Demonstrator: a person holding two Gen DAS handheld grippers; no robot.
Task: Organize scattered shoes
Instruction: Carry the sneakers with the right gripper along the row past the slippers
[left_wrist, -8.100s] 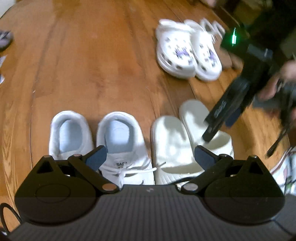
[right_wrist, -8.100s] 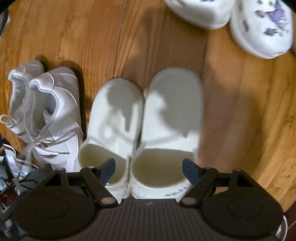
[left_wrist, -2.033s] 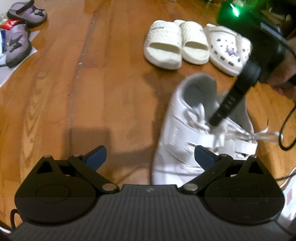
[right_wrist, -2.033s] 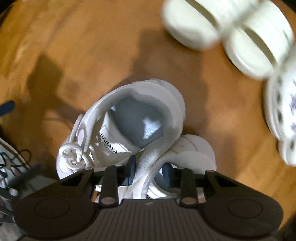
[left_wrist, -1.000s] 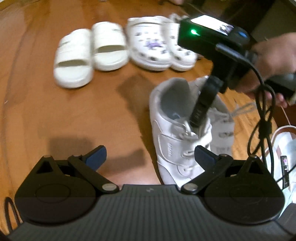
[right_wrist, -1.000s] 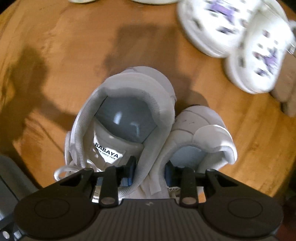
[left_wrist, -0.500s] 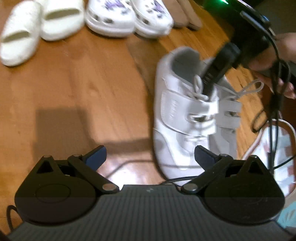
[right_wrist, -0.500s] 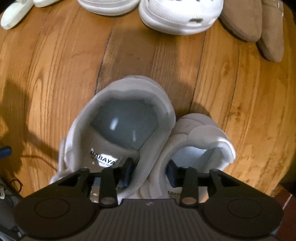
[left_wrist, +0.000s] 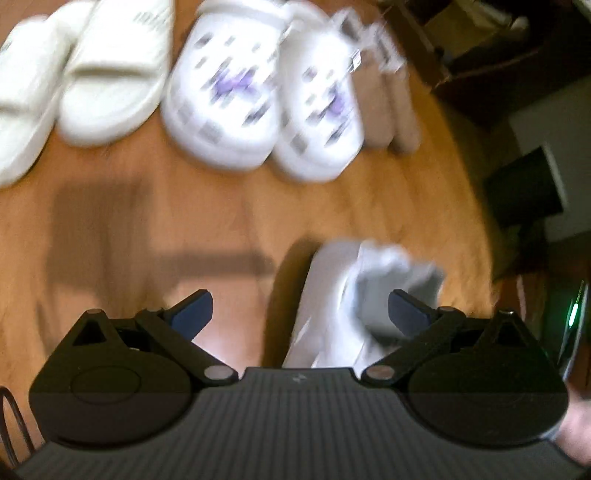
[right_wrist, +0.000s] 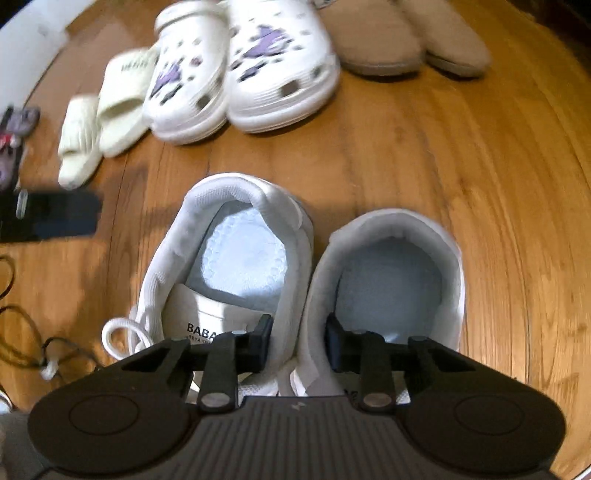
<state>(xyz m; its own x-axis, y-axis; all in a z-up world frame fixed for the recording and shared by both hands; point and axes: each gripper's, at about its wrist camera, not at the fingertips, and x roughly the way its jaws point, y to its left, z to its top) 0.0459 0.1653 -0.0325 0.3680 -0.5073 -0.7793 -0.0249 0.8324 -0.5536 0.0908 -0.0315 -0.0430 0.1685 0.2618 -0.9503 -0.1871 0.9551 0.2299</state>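
Note:
Two white sneakers stand side by side on the wooden floor, heels toward a row of shoes. My right gripper points steeply down over them. Its jaws are closing, with the sneakers' two inner collar walls pinched between the pads. In the blurred left wrist view the same sneakers lie below and beyond my left gripper, which is open and holds nothing. The row ahead has cream slides, white clogs with purple charms, and tan slippers.
Grey sandals lie at the far left and black cables trail on the floor near the left sneaker. Dark furniture stands beyond the floor's right side. A green light glows on the right-hand device.
The right gripper has carried the sneaker pair along the row; clogs and tan slippers are now straight ahead. The sneakers now sit level, side by side. The left view has swung and blurred.

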